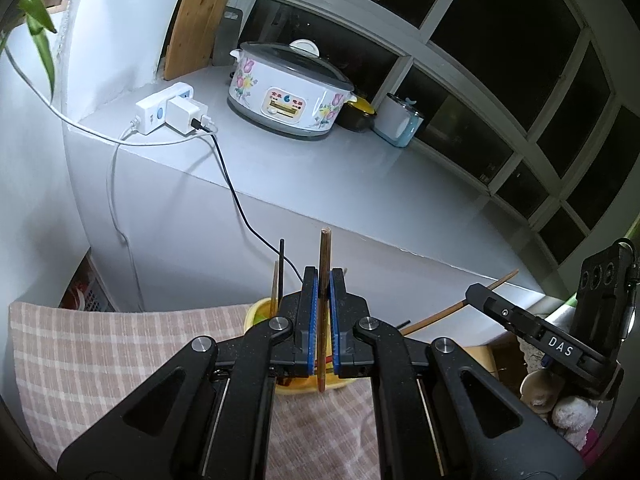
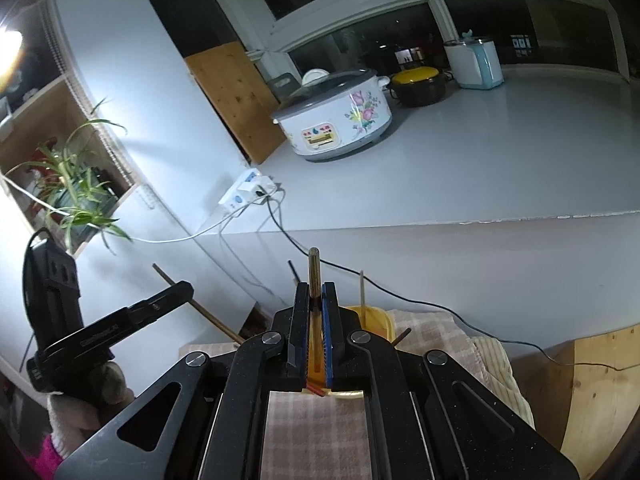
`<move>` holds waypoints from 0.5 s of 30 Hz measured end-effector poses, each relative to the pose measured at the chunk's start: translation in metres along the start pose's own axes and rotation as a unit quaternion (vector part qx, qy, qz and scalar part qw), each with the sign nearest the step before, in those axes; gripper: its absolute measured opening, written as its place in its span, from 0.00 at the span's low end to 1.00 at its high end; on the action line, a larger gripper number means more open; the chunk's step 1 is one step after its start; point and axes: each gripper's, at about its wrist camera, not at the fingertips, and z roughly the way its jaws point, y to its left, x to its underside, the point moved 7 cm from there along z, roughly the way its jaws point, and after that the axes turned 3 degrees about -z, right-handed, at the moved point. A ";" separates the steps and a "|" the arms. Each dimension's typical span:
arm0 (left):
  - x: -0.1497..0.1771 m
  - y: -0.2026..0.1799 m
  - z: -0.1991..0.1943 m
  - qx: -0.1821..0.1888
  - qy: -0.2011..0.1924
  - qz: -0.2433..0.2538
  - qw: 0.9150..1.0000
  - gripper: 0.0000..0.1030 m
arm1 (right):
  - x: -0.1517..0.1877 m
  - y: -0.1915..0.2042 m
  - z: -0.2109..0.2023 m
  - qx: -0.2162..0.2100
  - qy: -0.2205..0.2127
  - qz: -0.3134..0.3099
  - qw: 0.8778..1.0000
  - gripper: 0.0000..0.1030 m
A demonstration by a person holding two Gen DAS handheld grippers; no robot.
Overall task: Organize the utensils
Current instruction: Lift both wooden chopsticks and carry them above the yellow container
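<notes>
So both grippers are clamped on a chopstick each; left gripper (image 1: 324, 276) pinches a brown chopstick (image 1: 323, 256) upright over the yellow holder (image 1: 256, 314) on the checkered cloth (image 1: 120, 356); right gripper (image 2: 316, 292) grips an olive chopstick (image 2: 313, 270) above that holder (image 2: 376, 318).

You have a table covered by a pink checked cloth (image 1: 100, 344); a yellow container (image 1: 260, 314) sits on it.
</notes>
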 end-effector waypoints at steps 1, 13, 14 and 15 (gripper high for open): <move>-0.001 0.001 0.003 -0.003 0.001 0.000 1.000 0.03 | 0.000 -0.002 0.003 0.002 0.002 0.002 1.000 0.04; -0.011 0.005 0.007 -0.003 -0.010 -0.013 1.000 0.03 | 0.014 -0.017 0.030 0.024 0.026 0.016 0.999 0.04; -0.012 0.006 0.007 -0.006 -0.011 -0.012 1.000 0.03 | 0.016 -0.018 0.032 0.025 0.030 0.016 0.999 0.04; -0.013 0.007 0.008 -0.007 -0.011 -0.014 1.000 0.03 | 0.017 -0.019 0.034 0.026 0.032 0.018 0.999 0.04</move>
